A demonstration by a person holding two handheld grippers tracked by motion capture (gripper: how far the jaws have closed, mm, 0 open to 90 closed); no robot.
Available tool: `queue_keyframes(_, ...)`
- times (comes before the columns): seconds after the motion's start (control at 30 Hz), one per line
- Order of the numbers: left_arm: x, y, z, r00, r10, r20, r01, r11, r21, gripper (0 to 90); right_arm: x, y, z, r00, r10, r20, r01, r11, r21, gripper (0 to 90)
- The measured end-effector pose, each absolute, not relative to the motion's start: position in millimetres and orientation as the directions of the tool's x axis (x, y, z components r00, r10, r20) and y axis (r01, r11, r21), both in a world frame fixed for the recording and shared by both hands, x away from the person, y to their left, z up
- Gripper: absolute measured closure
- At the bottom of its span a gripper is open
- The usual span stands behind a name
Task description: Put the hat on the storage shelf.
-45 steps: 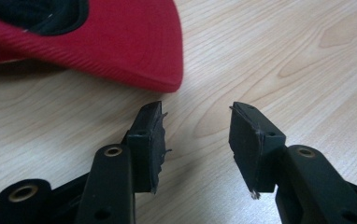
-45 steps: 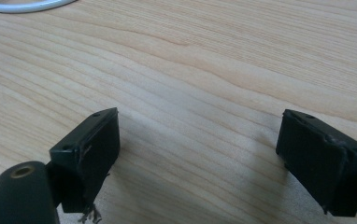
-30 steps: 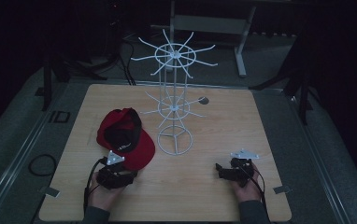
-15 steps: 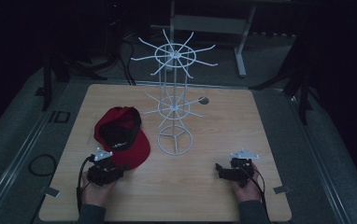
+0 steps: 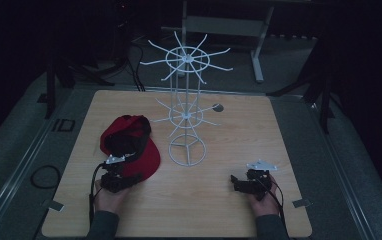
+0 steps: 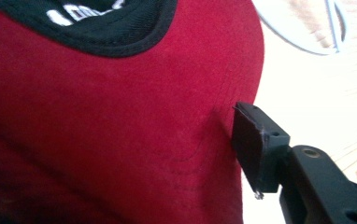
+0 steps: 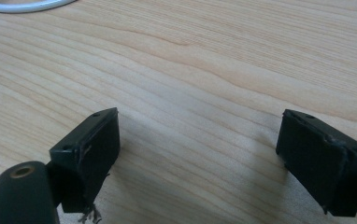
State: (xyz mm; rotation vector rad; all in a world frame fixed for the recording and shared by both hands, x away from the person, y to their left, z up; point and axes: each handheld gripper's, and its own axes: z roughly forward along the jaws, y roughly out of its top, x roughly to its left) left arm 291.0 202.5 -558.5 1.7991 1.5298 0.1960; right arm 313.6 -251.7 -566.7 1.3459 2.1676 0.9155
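Left gripper (image 5: 129, 178) is seen in the high view at the near edge of the red fabric baseball cap with black lining (image 5: 129, 145), drawn back toward the person from where it stood a second ago, its jaws having just been closing around the brim. The cap lies on the light wooden table (image 5: 279, 150), just left of the white wire rotating rack (image 5: 186, 117), inside up, its long axis running from the crown at the far end to the brim pointing at the person. Right gripper (image 5: 236, 182) is held at rest on the near right, well apart. In the left gripper view, the brim is seen beside one black pad (image 6: 253, 147); a grasp appears begun, though whether it is clenched cannot be told. In the right gripper view, the jaws are spread, released over bare wood.
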Motion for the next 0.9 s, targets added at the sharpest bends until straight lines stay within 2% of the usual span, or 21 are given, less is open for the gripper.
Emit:
queue_keyframes(0.23,297.5,200.6,-561.0,0.271,0.878,-0.396,0.788,0.034,0.615,59.4,313.7,-251.7,-566.7,-0.438,0.899,-0.014,0.617,0.312,0.723,13.4)
queue_keyframes(0.37,298.1,201.3,-559.4,0.266,0.858,-0.439,0.785,0.072,0.616,67.0,313.7,-251.7,-566.7,-0.439,0.899,-0.015,0.616,0.313,0.723,13.4)
queue_keyframes(0.6,297.6,202.9,-559.5,0.259,0.833,-0.489,0.786,0.112,0.607,73.5,313.7,-251.7,-566.7,-0.439,0.899,-0.014,0.617,0.312,0.723,13.4)
queue_keyframes(0.9,298.2,201.6,-550.4,0.298,0.814,-0.499,0.774,0.1,0.626,84.0,313.6,-251.7,-566.7,-0.438,0.899,-0.014,0.617,0.312,0.723,13.4)
